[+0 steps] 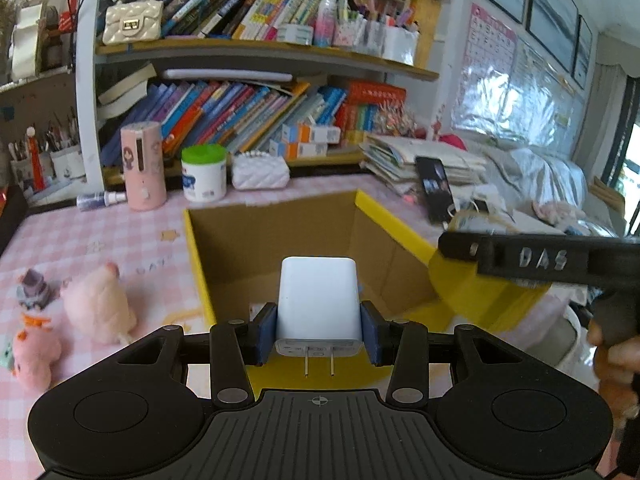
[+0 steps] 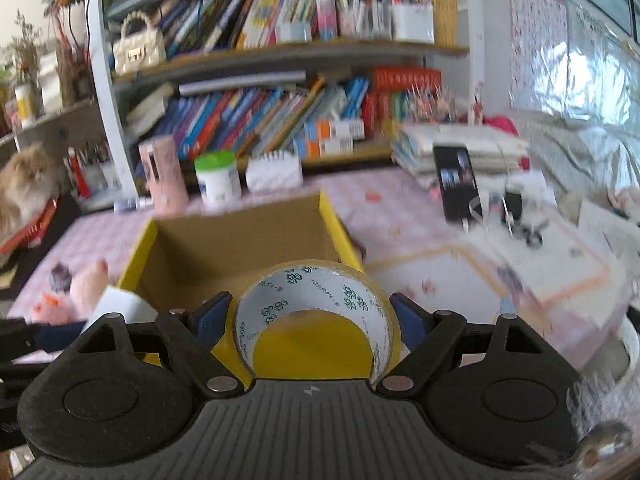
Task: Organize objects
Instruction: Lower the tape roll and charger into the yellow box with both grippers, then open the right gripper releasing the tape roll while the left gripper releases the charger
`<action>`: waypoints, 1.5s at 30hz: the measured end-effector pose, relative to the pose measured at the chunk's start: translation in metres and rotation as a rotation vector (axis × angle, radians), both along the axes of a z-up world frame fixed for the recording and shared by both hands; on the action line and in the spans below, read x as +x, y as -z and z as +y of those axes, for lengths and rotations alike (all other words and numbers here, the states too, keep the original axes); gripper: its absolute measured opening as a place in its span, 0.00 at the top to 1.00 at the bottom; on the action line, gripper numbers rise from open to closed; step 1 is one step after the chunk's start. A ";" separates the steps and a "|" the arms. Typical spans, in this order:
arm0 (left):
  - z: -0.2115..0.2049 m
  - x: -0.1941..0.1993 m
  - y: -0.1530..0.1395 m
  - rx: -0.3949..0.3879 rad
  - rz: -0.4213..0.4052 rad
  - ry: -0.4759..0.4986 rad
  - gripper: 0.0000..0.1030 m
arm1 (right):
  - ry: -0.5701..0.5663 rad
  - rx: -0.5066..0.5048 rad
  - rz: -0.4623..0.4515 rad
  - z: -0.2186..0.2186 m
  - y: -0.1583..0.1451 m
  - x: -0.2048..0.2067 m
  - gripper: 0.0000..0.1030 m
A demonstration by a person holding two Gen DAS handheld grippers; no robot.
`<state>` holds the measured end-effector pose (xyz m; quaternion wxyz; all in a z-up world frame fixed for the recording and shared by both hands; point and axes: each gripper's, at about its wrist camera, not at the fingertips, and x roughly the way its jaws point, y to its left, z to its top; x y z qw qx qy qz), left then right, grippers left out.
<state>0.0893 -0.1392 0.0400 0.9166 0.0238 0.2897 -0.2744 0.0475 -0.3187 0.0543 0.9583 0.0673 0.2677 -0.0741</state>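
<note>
Surface: we see a pink checked tablecloth [image 1: 80, 240] below crowded bookshelves [image 1: 248, 116].
Box: open yellow-rimmed cardboard box [image 1: 280, 236].
Left gripper [image 1: 319, 330]: we clamp a smooth white charger [image 1: 318, 300] above the box.
Right gripper [image 2: 314, 320]: we grip a glossy tape roll [image 2: 316, 304] over the box's near edge.

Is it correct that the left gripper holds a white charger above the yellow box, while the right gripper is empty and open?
Not quite. The right gripper is not empty: the right wrist view shows it shut on a roll of tape. The rest holds: the left gripper grips the white charger above the yellow box.
</note>
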 end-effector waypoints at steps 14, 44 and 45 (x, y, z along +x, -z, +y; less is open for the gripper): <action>-0.052 0.059 0.038 0.149 0.104 -0.051 0.59 | -0.230 0.022 0.055 -0.006 0.003 0.116 0.20; -0.058 0.062 0.043 0.140 0.133 -0.094 0.43 | -0.465 -0.035 0.379 0.015 0.061 0.204 0.11; -0.056 0.059 0.039 0.134 0.119 -0.098 0.39 | -0.457 -0.035 0.361 0.015 0.057 0.200 0.11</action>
